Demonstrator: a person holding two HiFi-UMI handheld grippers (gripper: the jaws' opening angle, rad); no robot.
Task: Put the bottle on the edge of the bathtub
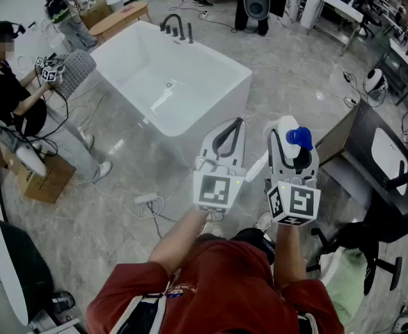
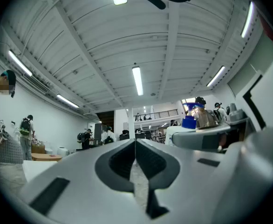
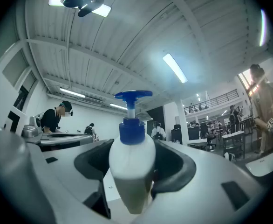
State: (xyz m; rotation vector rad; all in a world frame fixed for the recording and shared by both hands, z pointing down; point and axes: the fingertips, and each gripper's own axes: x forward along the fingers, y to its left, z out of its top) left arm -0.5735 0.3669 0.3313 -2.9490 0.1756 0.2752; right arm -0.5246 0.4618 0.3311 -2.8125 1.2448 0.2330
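Observation:
A white pump bottle with a blue pump head (image 3: pixel 132 160) stands upright between the jaws of my right gripper (image 3: pixel 133 171), which is shut on its body. In the head view the bottle (image 1: pixel 296 139) shows its blue top above the right gripper (image 1: pixel 292 152), held over the floor to the right of the white bathtub (image 1: pixel 218 89). My left gripper (image 1: pixel 226 139) hangs just left of it with its jaws together and nothing in them. The left gripper view shows the left gripper (image 2: pixel 135 160) shut and the bottle (image 2: pixel 191 121) off to its right.
Black taps (image 1: pixel 176 28) stand on the tub's far rim. A person (image 1: pixel 16 103) with grippers stands at the left by a cardboard box (image 1: pixel 47 179). A power strip and cable (image 1: pixel 148 200) lie on the floor. A dark cabinet (image 1: pixel 385 152) is at the right.

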